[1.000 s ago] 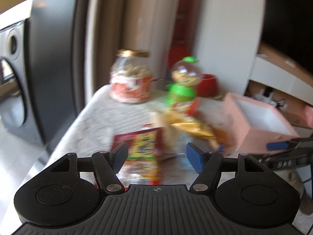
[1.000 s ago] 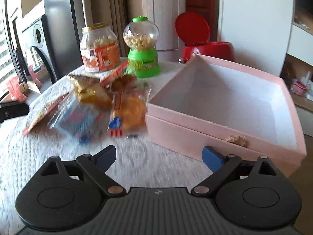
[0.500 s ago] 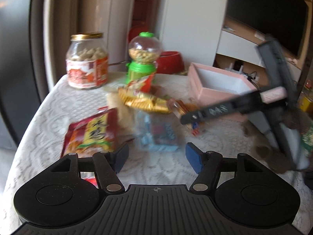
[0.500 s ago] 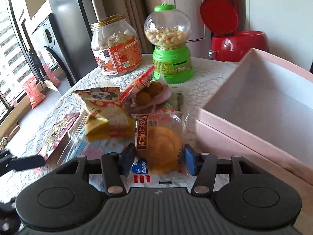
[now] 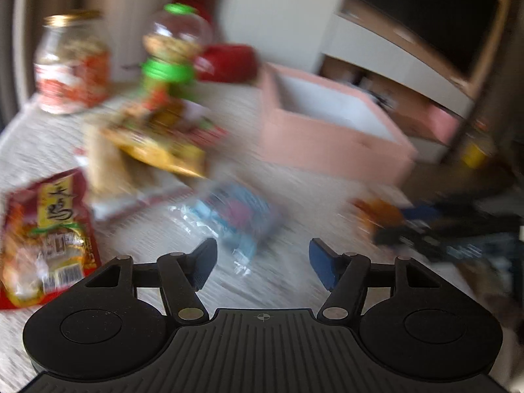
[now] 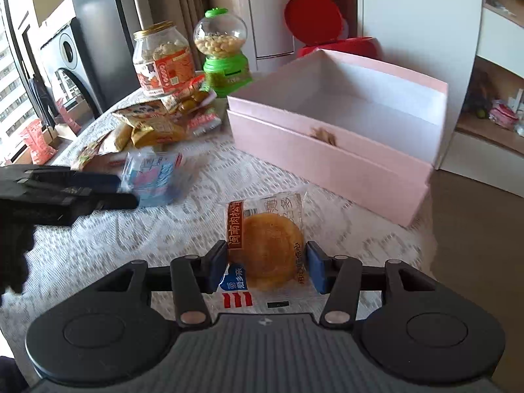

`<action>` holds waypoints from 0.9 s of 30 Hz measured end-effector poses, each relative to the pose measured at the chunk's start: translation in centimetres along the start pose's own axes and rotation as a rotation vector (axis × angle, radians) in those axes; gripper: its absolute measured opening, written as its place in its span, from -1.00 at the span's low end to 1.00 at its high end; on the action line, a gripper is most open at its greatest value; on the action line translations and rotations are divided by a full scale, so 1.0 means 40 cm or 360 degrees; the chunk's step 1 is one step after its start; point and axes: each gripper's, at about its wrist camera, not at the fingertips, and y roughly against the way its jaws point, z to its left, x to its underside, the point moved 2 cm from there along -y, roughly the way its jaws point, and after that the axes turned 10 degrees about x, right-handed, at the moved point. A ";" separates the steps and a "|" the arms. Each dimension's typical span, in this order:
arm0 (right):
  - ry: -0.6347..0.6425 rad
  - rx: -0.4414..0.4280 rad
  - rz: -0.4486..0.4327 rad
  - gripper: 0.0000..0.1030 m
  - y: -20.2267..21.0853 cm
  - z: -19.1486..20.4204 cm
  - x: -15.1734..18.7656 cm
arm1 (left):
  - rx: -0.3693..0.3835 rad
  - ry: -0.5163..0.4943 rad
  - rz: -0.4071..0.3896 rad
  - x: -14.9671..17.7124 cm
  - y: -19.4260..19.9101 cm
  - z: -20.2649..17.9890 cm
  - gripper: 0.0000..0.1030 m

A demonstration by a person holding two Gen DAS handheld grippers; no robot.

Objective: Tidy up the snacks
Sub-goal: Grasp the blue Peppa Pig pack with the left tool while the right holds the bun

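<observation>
At the far left of the table, the red snack pouch (image 5: 46, 239) is seen lying flat on the white lace tablecloth (image 6: 108, 245), untouched, with the peanut jar (image 6: 162, 60) and the green candy dispenser (image 6: 224, 54) standing behind the heap of mixed packets (image 6: 154, 124). The left gripper (image 5: 262, 263) has been swung round from that pouch toward the blue-and-pink clear packet (image 5: 234, 217), which now lies just ahead of its fingertips; its jaws are closing but are still spread wide, and nothing is pressed between them, though blur leaves it unclear whether the packet's near edge is touched. Further right, the biggest change is found at the right gripper (image 6: 267, 270): a second ago its jaws were wide apart and empty in front of the box, and they are now drawn in against the two sides of the wrapped round pastry (image 6: 268, 249), which is pinched through its clear wrapper. The pastry has been pulled away from the heap and is now held over bare cloth, near the front wall of the pink box (image 6: 327, 167) but not yet above it. The box is open, and nothing can be seen inside it except a small brown scrap at its front rim. It is judged that the first snack has been secured and only needs to be carried over the wall and released, while a second pick is being prepared on the left.
</observation>
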 end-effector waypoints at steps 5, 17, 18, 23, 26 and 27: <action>-0.0092 -0.0027 -0.0012 0.17 -0.014 -0.020 0.014 | -0.0052 -0.0258 -0.0047 -0.004 0.027 -0.042 0.22; 0.0001 0.0069 -0.0126 0.56 -0.017 0.021 0.059 | -0.0323 -0.0562 0.0191 -0.076 -0.155 -0.013 0.46; 0.0032 0.0096 -0.0129 0.57 -0.017 0.030 0.060 | -0.0319 -0.0531 0.0202 -0.080 -0.167 -0.004 0.50; -0.0002 0.0131 -0.0115 0.10 -0.020 0.033 0.040 | -0.0219 -0.0297 0.0206 -0.103 -0.158 0.041 0.30; 0.0006 0.0132 -0.0100 0.07 0.006 0.024 0.030 | -0.0192 -0.0363 0.0181 -0.073 -0.117 0.003 0.26; 0.0026 0.0148 -0.0112 0.06 0.020 0.024 0.028 | -0.0181 -0.0399 0.0166 -0.061 -0.098 -0.017 0.26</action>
